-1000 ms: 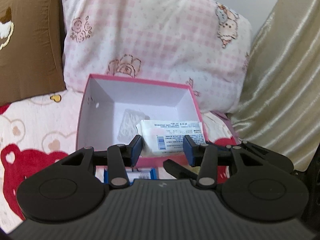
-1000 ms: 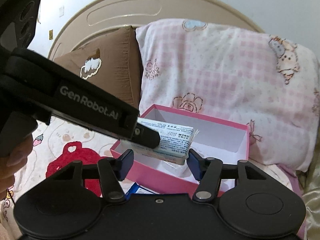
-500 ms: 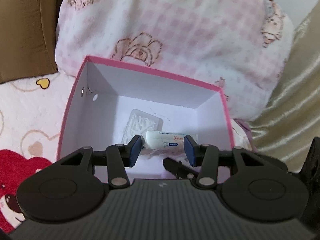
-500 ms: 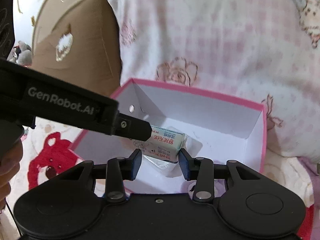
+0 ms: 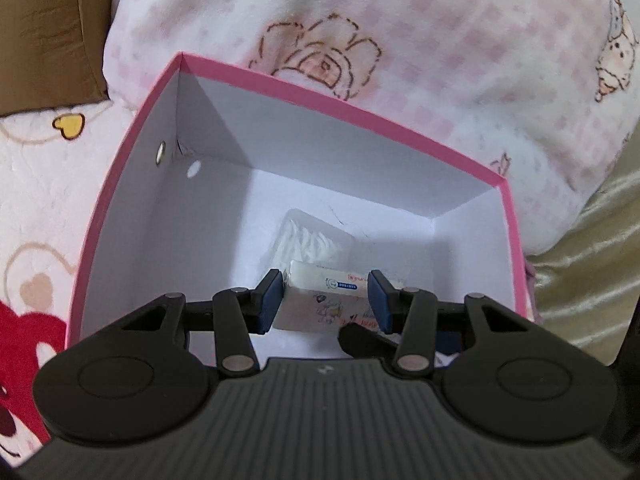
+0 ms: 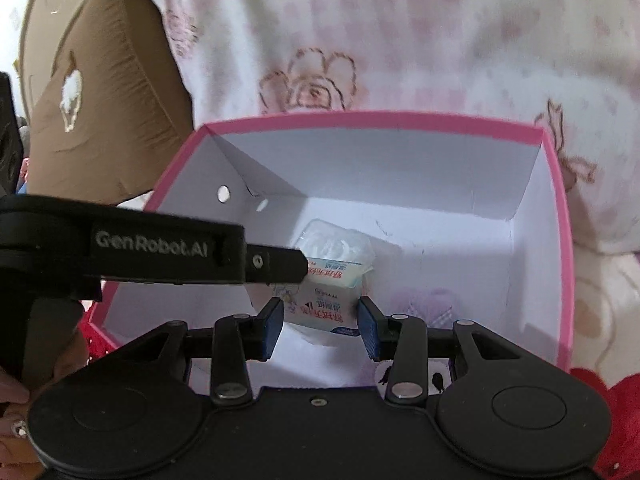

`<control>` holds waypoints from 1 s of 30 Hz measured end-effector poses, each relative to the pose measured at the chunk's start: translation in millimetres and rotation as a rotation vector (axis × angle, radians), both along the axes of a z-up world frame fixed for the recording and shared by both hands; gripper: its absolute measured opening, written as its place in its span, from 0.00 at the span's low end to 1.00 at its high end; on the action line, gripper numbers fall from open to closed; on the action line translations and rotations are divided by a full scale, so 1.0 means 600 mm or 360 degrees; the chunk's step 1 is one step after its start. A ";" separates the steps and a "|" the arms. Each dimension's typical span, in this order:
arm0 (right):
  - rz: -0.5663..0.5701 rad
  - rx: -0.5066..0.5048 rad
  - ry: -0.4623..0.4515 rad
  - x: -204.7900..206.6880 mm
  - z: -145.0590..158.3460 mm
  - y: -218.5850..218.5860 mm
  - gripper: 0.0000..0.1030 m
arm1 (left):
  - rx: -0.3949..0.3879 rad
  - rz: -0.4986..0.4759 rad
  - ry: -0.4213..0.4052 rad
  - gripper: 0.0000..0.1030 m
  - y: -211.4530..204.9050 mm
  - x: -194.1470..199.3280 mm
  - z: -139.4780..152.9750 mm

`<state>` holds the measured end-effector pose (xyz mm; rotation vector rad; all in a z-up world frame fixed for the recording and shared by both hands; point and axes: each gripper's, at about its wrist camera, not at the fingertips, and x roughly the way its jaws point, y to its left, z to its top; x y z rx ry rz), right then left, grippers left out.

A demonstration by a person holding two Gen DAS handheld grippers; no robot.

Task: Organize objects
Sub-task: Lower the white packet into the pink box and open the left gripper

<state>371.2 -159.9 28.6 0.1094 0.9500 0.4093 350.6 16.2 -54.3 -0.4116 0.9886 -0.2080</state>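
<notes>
1. the pink box (image 5: 404,132) sits open on the bed, just ahead of and below both hand-held grippers, its back edge against a pink checked pillow (image 5: 400,20).
2. already inside, on the box floor beyond the fingertips, lies a clear plastic packet (image 5: 316,236) of something white; that one looks put away.
3. the left hand-held gripper (image 5: 326,300) is down inside the box, its blue pads pinching a white tissue pack (image 5: 324,292) by its two ends.
4. the right hand-held gripper (image 6: 320,322) hangs over the same tissue pack (image 6: 324,304), pads either side of it and only partly spread; i cannot tell whether they touch it.
5. so, as i judge it, the tissue pack is in the box but not yet let go; letting it settle beside the packet is what remains for this item.
6. a brown pillow (image 6: 108,92) stands off to the left of the grippers; whatever else waits on the bed is out of sight from here.
</notes>
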 end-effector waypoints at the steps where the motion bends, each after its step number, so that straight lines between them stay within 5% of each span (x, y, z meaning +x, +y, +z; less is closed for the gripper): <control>1: -0.0004 0.0009 0.0014 0.003 -0.002 -0.001 0.39 | 0.0018 -0.0004 -0.0013 0.43 -0.002 0.002 0.000; 6: -0.0050 0.0035 0.0039 0.013 -0.007 -0.003 0.28 | 0.0045 0.0025 -0.0034 0.43 0.000 0.010 -0.005; 15: -0.0079 -0.0130 -0.0070 0.022 -0.016 0.021 0.26 | -0.0029 0.0074 -0.0051 0.43 0.013 0.022 -0.004; 22: -0.0118 -0.0059 -0.0092 0.023 -0.015 0.017 0.26 | -0.0011 0.0131 -0.0049 0.43 0.019 0.016 -0.008; 30: -0.0067 -0.0047 -0.0214 -0.026 0.009 -0.001 0.28 | 0.0125 0.0046 -0.0015 0.45 0.020 -0.033 0.060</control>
